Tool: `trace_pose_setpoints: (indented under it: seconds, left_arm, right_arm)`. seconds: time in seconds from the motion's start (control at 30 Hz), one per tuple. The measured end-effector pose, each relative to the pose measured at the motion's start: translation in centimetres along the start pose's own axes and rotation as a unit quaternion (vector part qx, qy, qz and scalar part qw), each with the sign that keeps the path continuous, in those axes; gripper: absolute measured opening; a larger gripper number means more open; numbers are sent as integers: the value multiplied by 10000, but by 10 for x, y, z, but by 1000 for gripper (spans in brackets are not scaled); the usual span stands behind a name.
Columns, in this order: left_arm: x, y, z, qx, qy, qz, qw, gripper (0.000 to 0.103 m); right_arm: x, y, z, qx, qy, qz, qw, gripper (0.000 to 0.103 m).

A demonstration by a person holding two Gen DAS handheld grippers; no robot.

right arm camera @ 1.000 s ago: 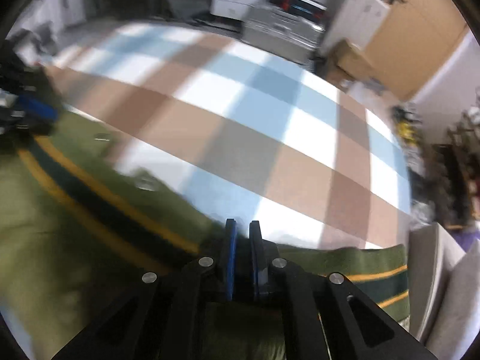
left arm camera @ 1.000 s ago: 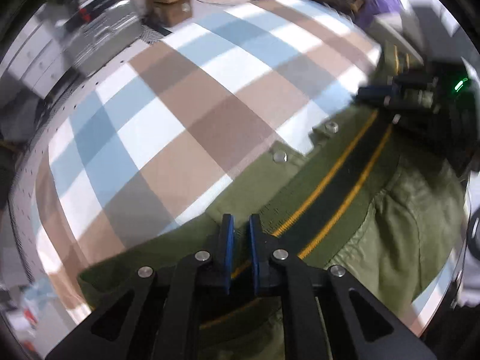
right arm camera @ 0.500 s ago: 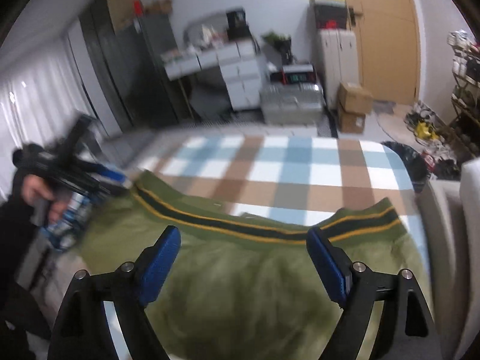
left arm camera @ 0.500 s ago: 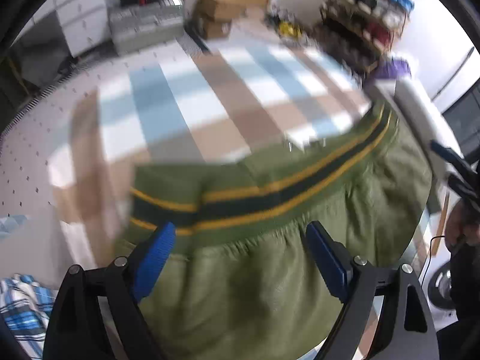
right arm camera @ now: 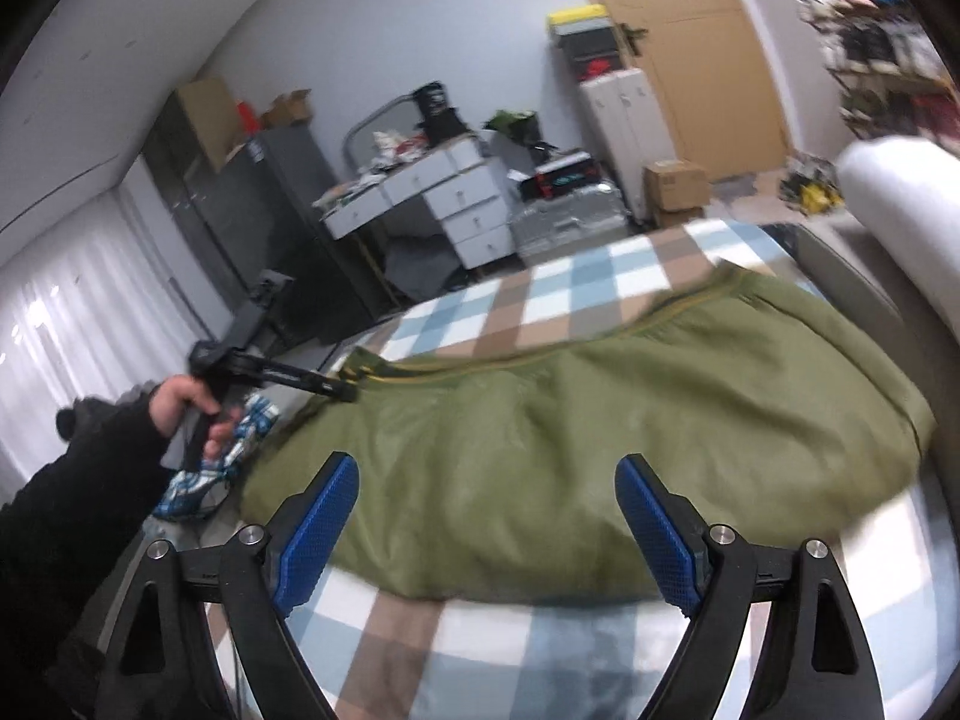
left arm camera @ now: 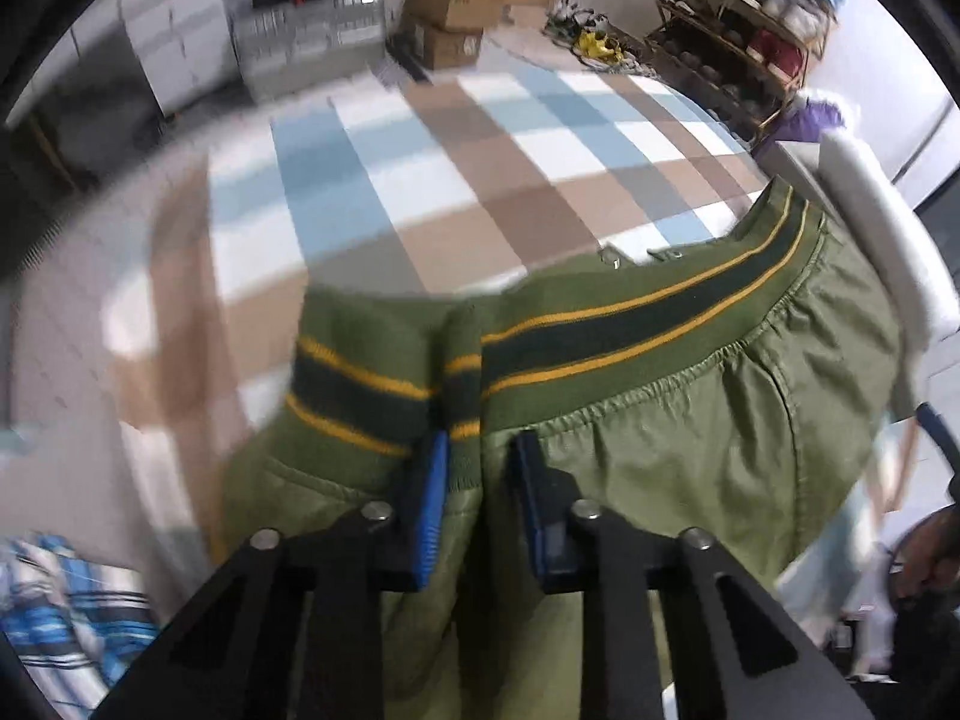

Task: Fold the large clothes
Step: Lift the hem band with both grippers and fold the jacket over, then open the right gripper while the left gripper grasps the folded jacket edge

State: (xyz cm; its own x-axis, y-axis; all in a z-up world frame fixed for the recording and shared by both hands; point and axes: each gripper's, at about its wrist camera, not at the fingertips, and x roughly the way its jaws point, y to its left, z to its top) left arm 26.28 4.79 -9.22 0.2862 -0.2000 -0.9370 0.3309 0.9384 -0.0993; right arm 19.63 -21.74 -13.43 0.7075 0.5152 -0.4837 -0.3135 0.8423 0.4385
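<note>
Your left gripper (left arm camera: pixel 477 468) has just closed onto the olive jacket's (left arm camera: pixel 690 450) striped hem (left arm camera: pixel 600 324) at lower centre, ready to fold; your right gripper (right arm camera: pixel 486 531) hangs released, pulled back.

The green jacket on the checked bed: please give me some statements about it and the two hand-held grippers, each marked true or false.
1. The left hand-held gripper is closed on the striped hem of the green jacket. True.
2. The right hand-held gripper clamps the jacket. False: its jaws stand wide open, gripping nothing.
3. The jacket lies on a checked cover. True.
4. The hem stripes are red. False: they are yellow and dark green.
</note>
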Motion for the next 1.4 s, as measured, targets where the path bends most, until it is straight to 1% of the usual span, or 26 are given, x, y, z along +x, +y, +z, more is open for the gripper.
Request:
trace_pose_setpoints:
  seconds: [0.13, 0.17, 0.2, 0.23, 0.27, 0.3, 0.37, 0.43, 0.47, 0.53, 0.57, 0.6, 0.67, 0.73, 0.83, 0.93, 1.0, 1.07, 1.1, 1.13, 1.17, 1.23, 1.27, 1.3, 1.33, 1.4]
  left_arm:
    - [-13, -13, 13, 273, -293, 527, 9978, 11]
    - [-14, -11, 15, 224, -490, 866, 9948, 0]
    - [-10, -7, 17, 159, -596, 1187, 9910, 0]
    - [-5, 2, 17, -32, -632, 1159, 9912, 0]
    - [3, 16, 15, -380, -512, 714, 9954, 0]
    - [12, 27, 12, -679, -349, 470, 9960, 0]
    - [14, 42, 4, -1003, -347, 402, 9935, 0]
    - [1, 52, -4, -1244, -487, 127, 9910, 0]
    - [-10, 61, -11, -1426, -587, 42, 9880, 7]
    - [-24, 73, -23, -1625, -674, 6, 9844, 49]
    - [-28, 75, -30, -1682, -715, -11, 9832, 86]
    - [-31, 75, -37, -1707, -784, 20, 9822, 92]
    - [-29, 73, -49, -1626, -717, 109, 9840, 92]
    - [-11, 72, -55, -1524, -317, -30, 9878, 92]
    - [12, 70, -65, -1511, 54, -279, 9881, 92]
    - [19, 68, -72, -1545, -88, -326, 9874, 89]
    - [21, 69, -73, -1609, -93, -437, 9860, 66]
    - [19, 71, -71, -1675, -130, -508, 9845, 55]
    - [16, 72, -70, -1671, -160, -490, 9846, 51]
    - [13, 72, -69, -1652, -225, -464, 9849, 43]
    - [8, 71, -67, -1608, -284, -421, 9857, 35]
    - [1, 67, -66, -1499, -378, -335, 9874, 26]
    - [-3, 65, -65, -1431, -430, -273, 9884, 22]
    - [-8, 64, -63, -1392, -491, -258, 9887, 19]
    - [-9, 63, -65, -1397, -543, -245, 9884, 19]
    - [-10, 65, -62, -1482, -613, -290, 9866, 18]
  right_arm:
    - [5, -25, 0, 685, 158, -74, 9975, 88]
    - [6, -30, 2, 793, 175, -134, 9966, 88]
    - [5, -33, 3, 864, 159, -190, 9959, 88]
    - [4, -37, 5, 912, 128, -204, 9955, 88]
    - [4, -40, 8, 948, 116, -227, 9952, 88]
    - [2, -42, 7, 981, 111, -314, 9946, 88]
    - [4, -46, 11, 1021, 173, -428, 9937, 88]
    - [5, -47, 13, 1037, 247, -453, 9933, 88]
    - [5, -47, 14, 1019, 249, -446, 9935, 88]
    - [5, -50, 18, 954, 261, -468, 9940, 88]
    - [6, -51, 21, 885, 286, -506, 9944, 88]
    - [5, -54, 22, 832, 289, -558, 9945, 88]
    - [1, -65, 30, 761, 231, -757, 9940, 91]
    - [-1, -80, 40, 775, 218, -1012, 9916, 96]
    - [0, -106, 55, 769, 249, -1330, 9878, 97]
    - [13, -131, 64, 818, 522, -1672, 9811, 99]
    - [26, -141, 65, 782, 808, -1738, 9783, 99]
    - [40, -147, 62, 606, 1091, -1897, 9739, 98]
    - [47, -149, 61, 516, 1218, -1872, 9734, 92]
    - [52, -150, 59, 451, 1283, -1724, 9756, 81]
    - [53, -151, 59, 440, 1310, -1627, 9770, 76]
    - [46, -151, 63, 514, 1183, -1632, 9781, 39]
    - [39, -152, 67, 532, 1046, -1710, 9783, 29]
    - [34, -153, 69, 547, 965, -1711, 9790, 14]
    - [26, -155, 71, 587, 826, -1629, 9814, 7]
    - [15, -159, 74, 691, 617, -1438, 9853, 3]
